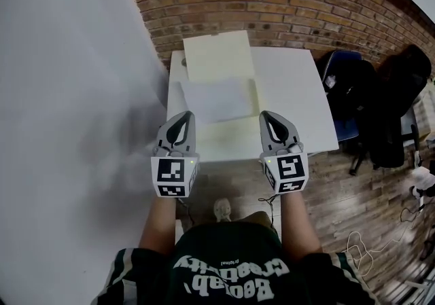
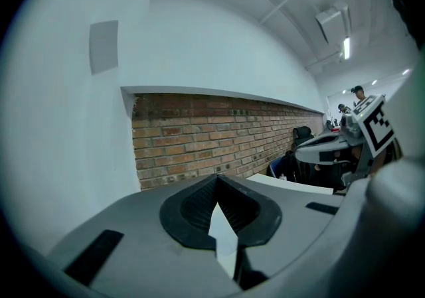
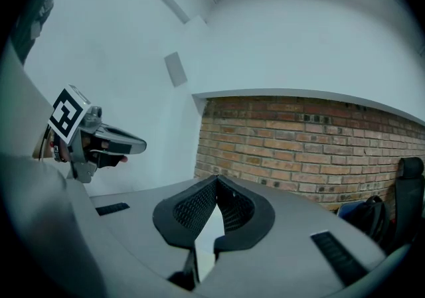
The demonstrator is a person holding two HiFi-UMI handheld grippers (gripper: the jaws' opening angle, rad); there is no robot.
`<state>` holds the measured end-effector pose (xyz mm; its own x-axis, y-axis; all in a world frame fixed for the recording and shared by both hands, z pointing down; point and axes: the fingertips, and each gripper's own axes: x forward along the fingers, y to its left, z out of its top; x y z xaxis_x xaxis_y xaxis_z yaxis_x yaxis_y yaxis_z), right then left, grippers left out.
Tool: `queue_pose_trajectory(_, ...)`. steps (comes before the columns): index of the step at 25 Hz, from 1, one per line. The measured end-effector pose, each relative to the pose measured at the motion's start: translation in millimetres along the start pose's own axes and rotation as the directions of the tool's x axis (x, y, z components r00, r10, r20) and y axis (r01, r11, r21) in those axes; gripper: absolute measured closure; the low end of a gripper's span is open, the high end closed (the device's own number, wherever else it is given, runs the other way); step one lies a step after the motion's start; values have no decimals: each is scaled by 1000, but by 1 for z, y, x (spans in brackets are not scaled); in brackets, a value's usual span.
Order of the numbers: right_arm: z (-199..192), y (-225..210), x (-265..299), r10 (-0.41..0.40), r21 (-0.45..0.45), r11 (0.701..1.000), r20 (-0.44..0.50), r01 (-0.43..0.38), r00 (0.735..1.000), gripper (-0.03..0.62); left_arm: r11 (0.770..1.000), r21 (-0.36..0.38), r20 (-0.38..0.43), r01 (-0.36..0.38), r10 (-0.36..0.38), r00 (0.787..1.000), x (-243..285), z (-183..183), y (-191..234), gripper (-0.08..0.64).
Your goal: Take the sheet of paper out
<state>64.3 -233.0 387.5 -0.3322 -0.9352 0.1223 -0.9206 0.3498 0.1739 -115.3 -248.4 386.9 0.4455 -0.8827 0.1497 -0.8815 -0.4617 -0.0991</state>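
Against a brick wall (image 1: 272,5) a white worktop (image 1: 292,93) is standing, and the sheet of paper (image 1: 216,100) is lying flat across a cream folder (image 1: 219,56) on its left half. The left claw (image 1: 185,117) and the right claw (image 1: 267,117) are hovering side by side over the near edge, just short of the paper and not touching it. Each claw is pinching fully together and gripping nothing.
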Motion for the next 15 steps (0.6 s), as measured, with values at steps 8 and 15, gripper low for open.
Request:
queue_pose_trajectory(8,-6,8,12,11,-4,1000,-11,-11,1000,598,1000,-22,-11,0,0,1000,10,-12,14,558)
queue_pose_trajectory(15,-8,7,26,40,-6,999,-9,-40,999,598,999,-33,-31,-20,19,999,18,-20,17,558)
